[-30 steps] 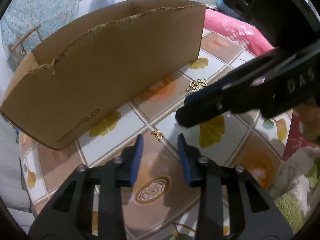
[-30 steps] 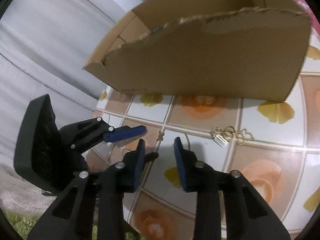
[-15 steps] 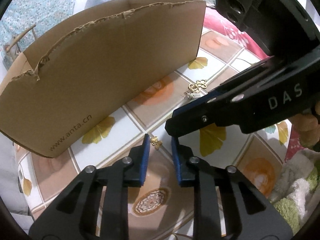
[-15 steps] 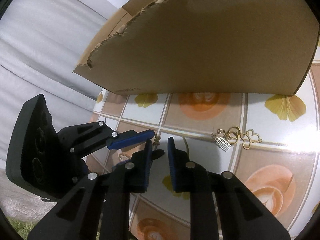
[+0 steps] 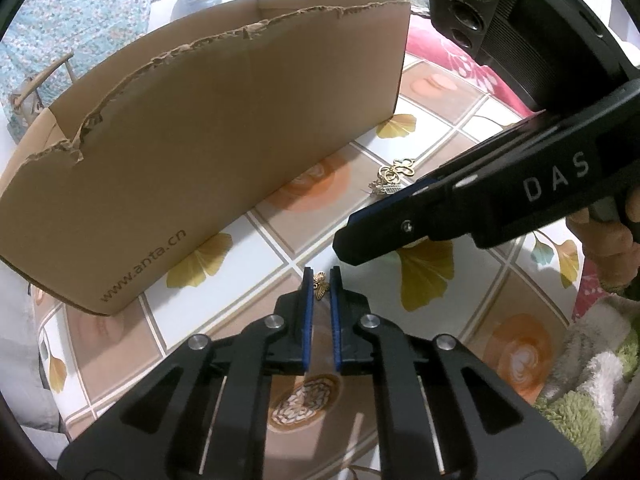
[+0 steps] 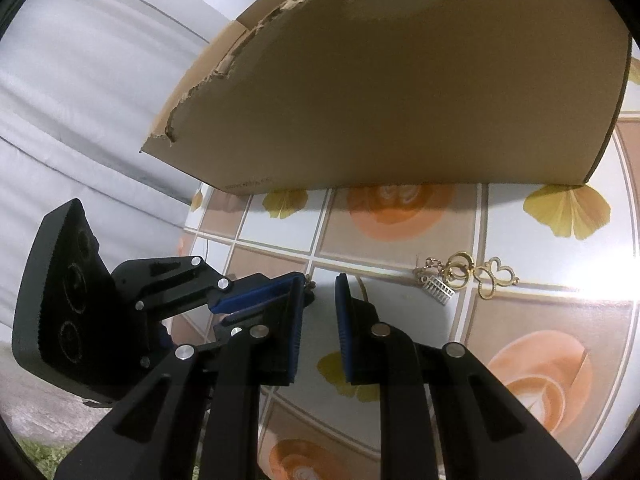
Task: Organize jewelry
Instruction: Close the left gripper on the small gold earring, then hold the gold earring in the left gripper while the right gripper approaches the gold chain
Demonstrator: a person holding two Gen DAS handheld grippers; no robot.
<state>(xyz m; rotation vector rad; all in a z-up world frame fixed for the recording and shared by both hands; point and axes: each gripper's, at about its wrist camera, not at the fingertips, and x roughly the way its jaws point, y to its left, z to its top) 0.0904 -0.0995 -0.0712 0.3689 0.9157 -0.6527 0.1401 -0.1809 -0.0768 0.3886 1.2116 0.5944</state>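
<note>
Gold butterfly charm [image 5: 320, 285] sits between my left gripper [image 5: 320, 278] pads, jaws just closing, probably pinching it; right gripper [image 6: 320, 286] narrowly parted, empty, cardboard box [image 5: 208, 136] at eleven o'clock.

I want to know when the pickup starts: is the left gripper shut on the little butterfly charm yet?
Shut on it: the left gripper has just been closing, and its blue pads flank the butterfly charm tightly.

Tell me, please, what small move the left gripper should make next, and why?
Probably a short lift. The left gripper has just been closing, and the small gold butterfly charm sits between its blue pads. A gentle rise would show whether the charm comes off the tablecloth before it goes to the cardboard box.
</note>
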